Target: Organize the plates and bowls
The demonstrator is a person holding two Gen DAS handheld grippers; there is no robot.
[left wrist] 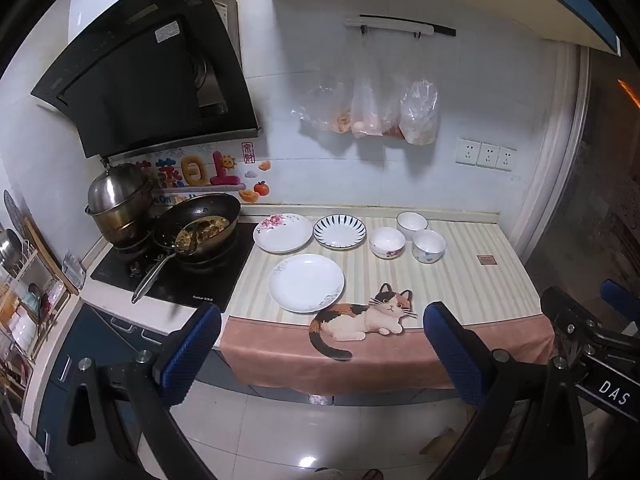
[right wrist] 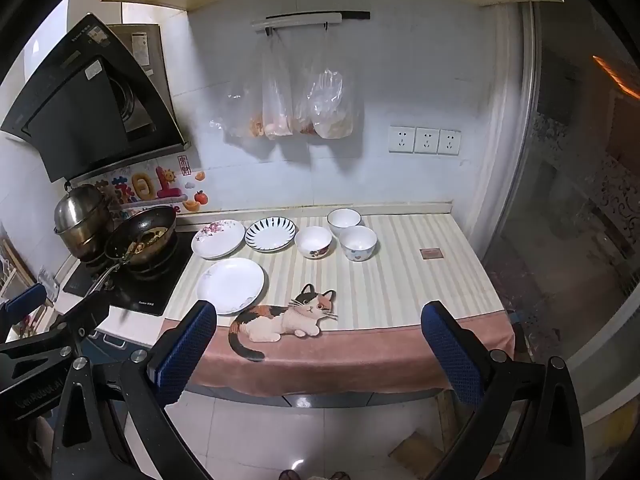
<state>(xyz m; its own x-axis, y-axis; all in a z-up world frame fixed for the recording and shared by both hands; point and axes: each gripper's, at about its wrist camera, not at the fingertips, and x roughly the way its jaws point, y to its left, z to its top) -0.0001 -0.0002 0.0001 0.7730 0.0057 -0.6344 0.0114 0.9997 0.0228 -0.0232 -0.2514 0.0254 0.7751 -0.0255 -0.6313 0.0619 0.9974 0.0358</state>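
Observation:
Three plates lie on the striped counter mat point(left wrist: 460, 280): a plain white plate point(left wrist: 306, 283) nearest me, a pink-flowered plate point(left wrist: 283, 233) behind it, and a blue-striped plate point(left wrist: 339, 232) to its right. Three white bowls stand right of them: a flower-patterned bowl point(left wrist: 386, 242), a back bowl point(left wrist: 411, 224) and a right bowl point(left wrist: 429, 245). The right wrist view shows the same plain plate point(right wrist: 230, 286) and bowls point(right wrist: 313, 242). My left gripper point(left wrist: 320, 328) and right gripper point(right wrist: 320, 326) both hang open in front of the counter edge, holding nothing.
A wok with food point(left wrist: 198, 230) and a steel steamer pot point(left wrist: 116, 204) sit on the black hob point(left wrist: 200, 284) left of the mat. Plastic bags point(left wrist: 374, 108) hang on the wall above. A dish rack point(left wrist: 24, 300) stands far left. A small brown square point(left wrist: 487, 259) lies at the mat's right.

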